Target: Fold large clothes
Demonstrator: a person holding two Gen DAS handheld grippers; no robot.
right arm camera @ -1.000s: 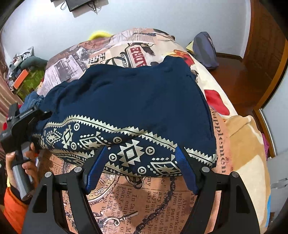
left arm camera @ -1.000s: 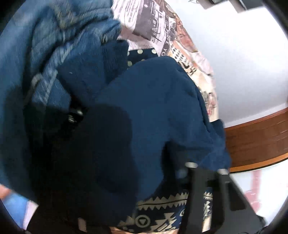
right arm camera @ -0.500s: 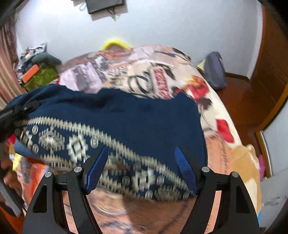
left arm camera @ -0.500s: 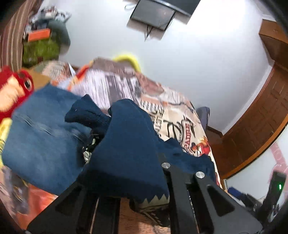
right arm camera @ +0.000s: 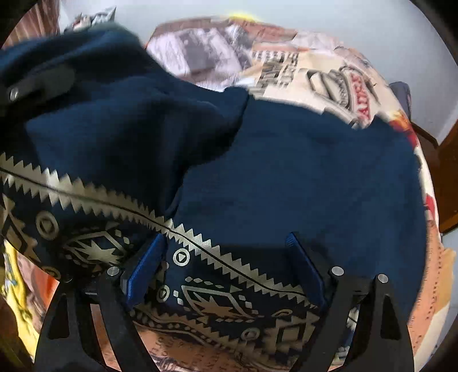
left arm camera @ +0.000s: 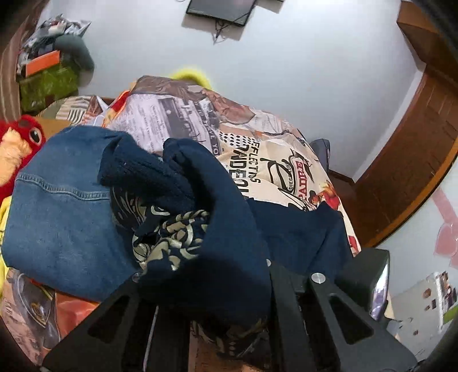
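Nearest the left wrist camera, the left gripper [left arm camera: 206, 274] is buried in a bunched fold of the navy sweater [left arm camera: 229, 229]; its fingertips are hidden by the cloth, yet the two black arms stand close together with fabric packed between them, so it looks clamped on the sweater. The gathered part rises over the fingers, showing a knit cuff [left arm camera: 143, 174] and crumpled gold pattern [left arm camera: 169, 240]. In the right wrist view, the right gripper [right arm camera: 226, 271] has its blue pads [right arm camera: 146, 269] spread wide apart, with the sweater's patterned hem [right arm camera: 217, 303] lying between and under them; whether the pads touch the cloth cannot be told. From there the sweater [right arm camera: 300, 186] spreads flat across the printed bedspread [right arm camera: 329, 77], while its left portion is lifted and folded over toward the middle, where part of the left gripper's black frame [right arm camera: 40, 83] shows against it. Just beside the lifted fold, on the left, lie blue jeans [left arm camera: 60, 217], touching the sweater. Farther left sits a red plush toy [left arm camera: 20, 143]. Beyond the sweater the bedspread [left arm camera: 252, 143] runs on to a yellow thing [left arm camera: 191, 75] at the bed's far end. Behind that is a white wall [left arm camera: 300, 71] with a dark screen [left arm camera: 220, 10] mounted high, a cluttered shelf [left arm camera: 48, 68] at far left, and a wooden door [left arm camera: 409, 160] at right.
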